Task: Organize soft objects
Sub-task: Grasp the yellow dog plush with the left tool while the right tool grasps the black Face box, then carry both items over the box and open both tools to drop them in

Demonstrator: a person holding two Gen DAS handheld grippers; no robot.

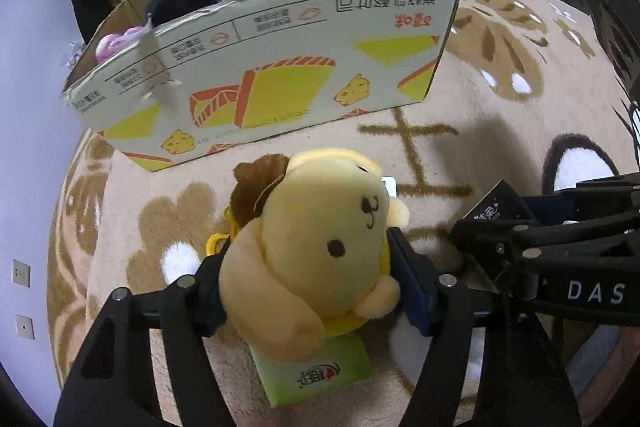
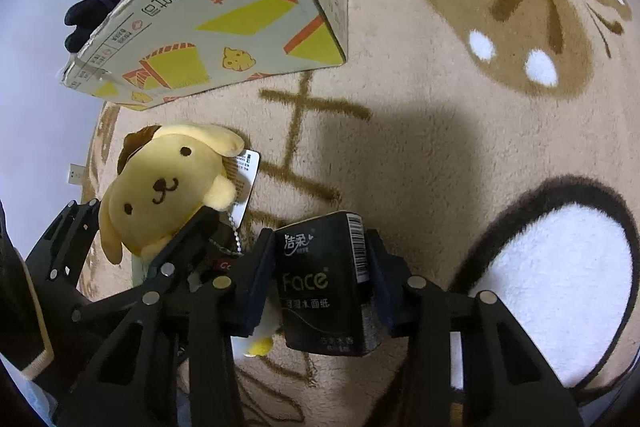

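Plush dog (image 1: 320, 247) is clamped in the left gripper (image 1: 308, 279); right gripper (image 2: 320, 267) pinches a black tissue pack (image 2: 324, 283).

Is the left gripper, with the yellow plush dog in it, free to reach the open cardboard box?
Probably yes: the left gripper grips the yellow plush dog, and only bare carpet lies before the cardboard box.

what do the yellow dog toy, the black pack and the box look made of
Yellow dog toy: soft plush fabric, matte and fuzzy. Black pack: likely thin plastic film, slightly glossy, printed with a barcode. Box: corrugated cardboard, printed face, torn brown rim.
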